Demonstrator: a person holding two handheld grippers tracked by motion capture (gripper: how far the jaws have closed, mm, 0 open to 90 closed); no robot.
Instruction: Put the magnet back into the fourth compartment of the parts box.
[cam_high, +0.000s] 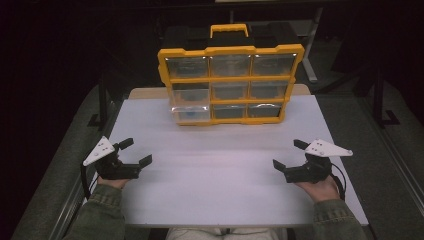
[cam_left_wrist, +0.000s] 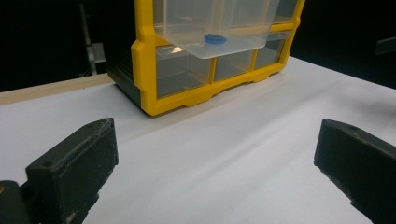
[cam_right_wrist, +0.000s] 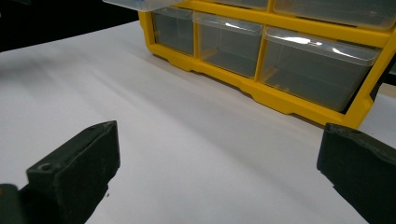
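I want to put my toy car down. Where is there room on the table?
The white table is bare between the left gripper and right gripper, up to the yellow plastic drawer organiser. It is tight at the back, under its pulled-out clear drawer.

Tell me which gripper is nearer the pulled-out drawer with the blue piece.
Left. The left gripper sits open below and left of the pulled-out drawer; the right gripper, also open, is farther off across the table.
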